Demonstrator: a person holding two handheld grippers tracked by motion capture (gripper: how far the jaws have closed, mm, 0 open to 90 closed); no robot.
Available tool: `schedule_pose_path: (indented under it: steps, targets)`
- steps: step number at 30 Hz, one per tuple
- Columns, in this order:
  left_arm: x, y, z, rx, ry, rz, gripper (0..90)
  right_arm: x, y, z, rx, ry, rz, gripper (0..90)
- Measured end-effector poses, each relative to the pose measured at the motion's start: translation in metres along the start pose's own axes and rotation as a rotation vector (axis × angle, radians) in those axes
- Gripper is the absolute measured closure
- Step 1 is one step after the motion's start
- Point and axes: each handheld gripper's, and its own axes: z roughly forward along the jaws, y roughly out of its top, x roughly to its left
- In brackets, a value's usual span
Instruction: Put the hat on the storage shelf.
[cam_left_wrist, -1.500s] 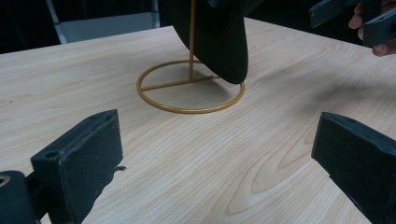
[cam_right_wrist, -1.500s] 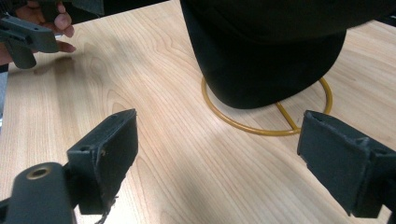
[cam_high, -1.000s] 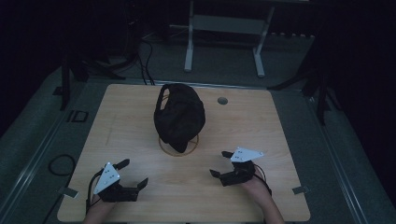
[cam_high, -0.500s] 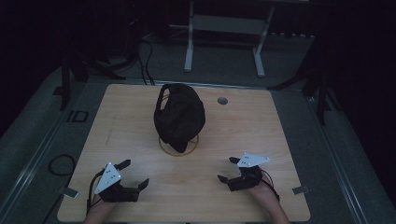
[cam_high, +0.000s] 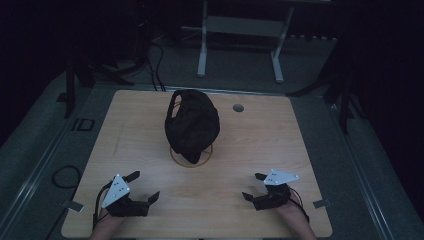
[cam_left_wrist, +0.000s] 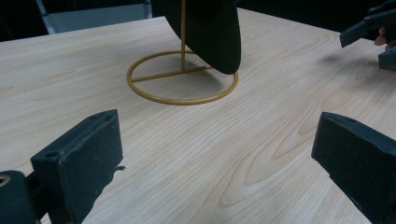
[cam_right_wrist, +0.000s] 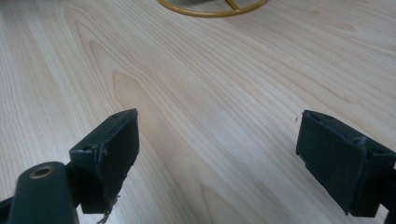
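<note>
A black cap (cam_high: 192, 124) hangs on a gold wire stand (cam_high: 191, 159) at the middle of the wooden table (cam_high: 280, 145). In the left gripper view the stand's ring base (cam_left_wrist: 182, 100) lies ahead with the cap's lower edge (cam_left_wrist: 205, 32) hanging over it. My left gripper (cam_high: 143, 186) rests near the front left edge, open and empty. My right gripper (cam_high: 254, 186) sits near the front right, open too, jaws pointing toward the table's middle. Its wide-apart jaws frame bare wood, my right gripper (cam_right_wrist: 224, 158) facing the ring (cam_right_wrist: 210, 11).
A small grey round grommet (cam_high: 238, 107) sits in the tabletop behind the cap to the right. Beyond the far edge stands a metal frame (cam_high: 240, 30), and cables (cam_high: 155, 60) lie on the dark floor. The other gripper (cam_left_wrist: 373, 32) shows at the left gripper view's top right.
My right gripper has drawn back toward the near edge and slightly to the right. The left gripper and the cap have stayed put.
</note>
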Motion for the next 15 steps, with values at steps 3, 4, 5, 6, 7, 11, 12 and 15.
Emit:
schedule_pose_path:
  steps: [3, 4, 5, 6, 7, 11, 12, 15]
  targets:
    - [0.0, 0.0, 0.0, -0.001, 0.0, 0.0, 2.3, -0.003, -0.005, -0.005, -0.011, -0.012, 0.019, 13.2]
    - [0.0, 0.0, 0.0, -0.001, -0.002, 0.0, 2.3, -0.005, -0.007, -0.008, -0.021, -0.021, 0.031, 13.2]
    - [0.0, 0.0, 0.0, 0.0, -0.003, -0.001, 2.3, -0.006, -0.008, -0.01, -0.022, -0.024, 0.035, 13.2]
    - [0.0, -0.001, 0.0, 0.001, 0.0, 0.001, 2.3, -0.007, -0.009, -0.01, -0.021, -0.031, 0.032, 13.2]
    - [0.0, -0.001, 0.0, 0.001, -0.002, 0.002, 2.3, -0.008, -0.01, -0.011, -0.02, -0.037, 0.034, 13.2]
    - [-0.001, -0.001, 0.0, 0.004, 0.0, 0.004, 2.3, -0.011, -0.012, -0.012, -0.027, -0.042, 0.05, 13.2]
    - [-0.001, -0.001, 0.0, 0.003, -0.001, 0.003, 2.3, -0.012, -0.012, -0.013, -0.027, -0.045, 0.05, 13.2]
    - [0.0, -0.001, 0.0, 0.003, -0.002, 0.002, 2.3, -0.011, -0.012, -0.012, -0.027, -0.046, 0.047, 13.2]
